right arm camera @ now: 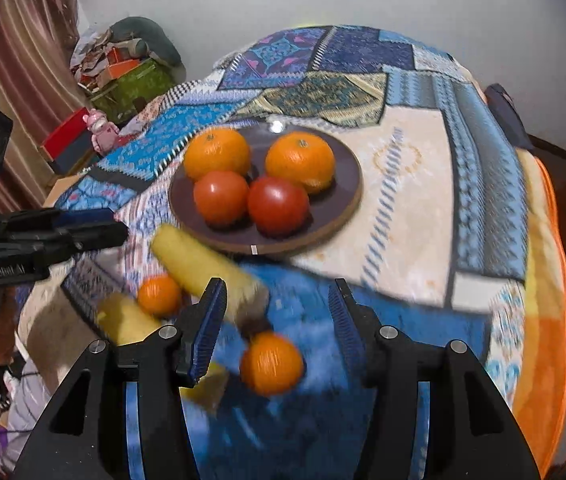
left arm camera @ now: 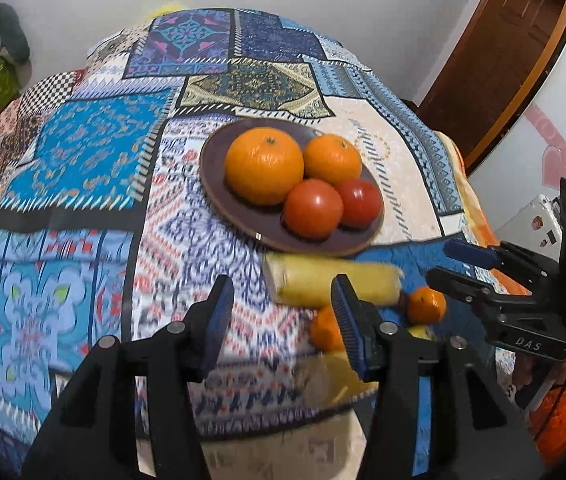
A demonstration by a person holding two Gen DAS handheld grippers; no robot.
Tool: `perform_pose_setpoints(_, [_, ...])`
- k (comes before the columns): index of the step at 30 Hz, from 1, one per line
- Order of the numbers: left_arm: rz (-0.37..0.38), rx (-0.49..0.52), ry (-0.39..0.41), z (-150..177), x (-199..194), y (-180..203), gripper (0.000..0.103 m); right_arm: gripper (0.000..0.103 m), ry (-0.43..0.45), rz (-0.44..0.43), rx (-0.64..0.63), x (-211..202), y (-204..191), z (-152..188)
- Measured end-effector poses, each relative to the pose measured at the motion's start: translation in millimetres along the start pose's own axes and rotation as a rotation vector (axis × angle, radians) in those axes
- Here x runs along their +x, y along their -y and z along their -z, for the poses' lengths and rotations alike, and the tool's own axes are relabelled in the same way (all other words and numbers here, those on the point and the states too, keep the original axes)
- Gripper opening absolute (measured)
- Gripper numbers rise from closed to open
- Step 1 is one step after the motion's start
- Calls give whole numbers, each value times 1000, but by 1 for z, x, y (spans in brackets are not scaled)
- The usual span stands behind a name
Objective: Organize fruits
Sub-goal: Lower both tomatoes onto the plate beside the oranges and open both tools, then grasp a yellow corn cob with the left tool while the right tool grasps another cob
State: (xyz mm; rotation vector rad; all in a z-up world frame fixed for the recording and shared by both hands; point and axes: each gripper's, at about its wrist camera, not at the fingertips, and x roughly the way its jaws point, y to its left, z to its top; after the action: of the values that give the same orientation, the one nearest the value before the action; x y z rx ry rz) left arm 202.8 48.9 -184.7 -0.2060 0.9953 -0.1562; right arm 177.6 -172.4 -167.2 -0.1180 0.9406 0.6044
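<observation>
A brown plate (left arm camera: pixel 219 196) (right arm camera: pixel 347 184) holds two oranges (left arm camera: pixel 264 170) (right arm camera: pixel 301 160) and two red tomatoes (left arm camera: pixel 313 208) (right arm camera: pixel 278 205). In front of it lie a yellow corn cob (left arm camera: pixel 323 282) (right arm camera: pixel 199 260), a second yellow cob (right arm camera: pixel 127 320), and two small mandarins (left arm camera: pixel 427 304) (right arm camera: pixel 271 362), (right arm camera: pixel 159 294). My left gripper (left arm camera: pixel 279 316) is open and empty, just left of the cob. My right gripper (right arm camera: pixel 279 318) is open and empty, above the nearer mandarin. Each gripper shows in the other's view: the right gripper (left arm camera: pixel 455 260) and the left gripper (right arm camera: pixel 95 224).
A patchwork blue cloth (left arm camera: pixel 83 168) (right arm camera: pixel 463 184) covers the round table. An orange blanket edge (right arm camera: pixel 543 320) hangs at the right. Boxes and clutter (right arm camera: pixel 123 76) stand at the far left wall. A wooden door (left arm camera: pixel 503 52) is at the back right.
</observation>
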Motion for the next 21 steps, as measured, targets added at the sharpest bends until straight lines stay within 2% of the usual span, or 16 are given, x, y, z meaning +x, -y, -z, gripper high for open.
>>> perform_pose_setpoints(4, [-21, -14, 24, 14, -14, 4, 61, 52, -17, 35, 5, -5, 1, 18])
perform_pose_setpoints(7, [-22, -19, 29, 24, -22, 7, 64, 53, -31, 60, 31, -1, 6, 29])
perform_pose_setpoints(10, [-13, -30, 4, 32, -21, 9, 65, 54, -52, 30, 72, 6, 8, 36])
perform_pose_setpoints(16, [-19, -12, -29, 52, -21, 18, 65, 53, -36, 54, 17, 9, -15, 37])
perform_pose_setpoints(20, [5, -22, -51, 62, -20, 19, 65, 54, -49, -24, 15, 14, -26, 34])
perform_pose_setpoints(21, [8, -27, -56, 63, -19, 19, 65, 57, -48, -24, 12, 15, -31, 33])
